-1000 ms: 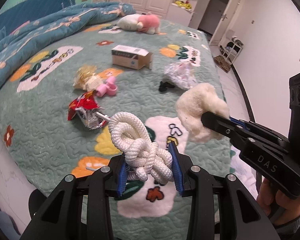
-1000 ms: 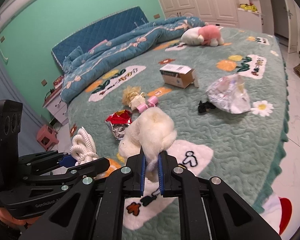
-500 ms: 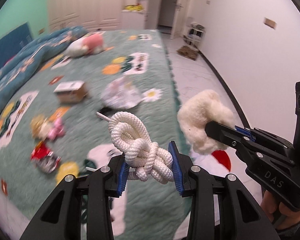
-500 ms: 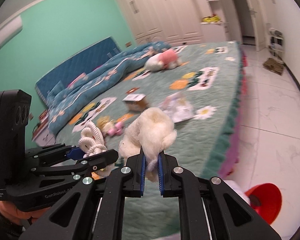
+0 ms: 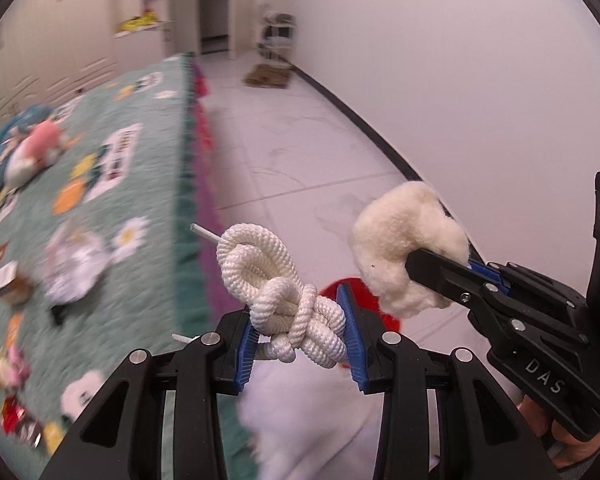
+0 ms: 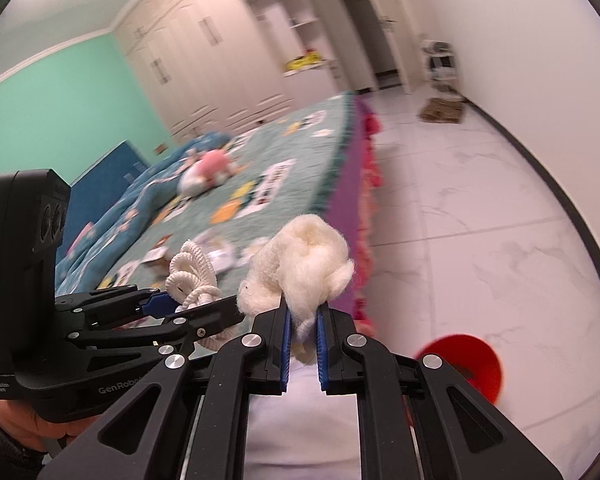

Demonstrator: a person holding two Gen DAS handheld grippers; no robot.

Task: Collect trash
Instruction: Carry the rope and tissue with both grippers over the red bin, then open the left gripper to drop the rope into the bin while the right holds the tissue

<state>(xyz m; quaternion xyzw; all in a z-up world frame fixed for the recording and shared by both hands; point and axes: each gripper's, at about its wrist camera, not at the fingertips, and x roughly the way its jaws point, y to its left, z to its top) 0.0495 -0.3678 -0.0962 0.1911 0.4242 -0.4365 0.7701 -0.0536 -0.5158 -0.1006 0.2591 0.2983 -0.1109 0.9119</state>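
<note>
Trash in both tools: knotted white rope clamped between the blue pads of the left gripper; cream cotton wad pinched tight in the right gripper. Both held in the air off the foot edge of the bed, over white floor tile. Red bin sits on the floor just beside the bed, below the 2 grippers. Crumpled wrapper and small carton lie on the bed, blurred.
</note>
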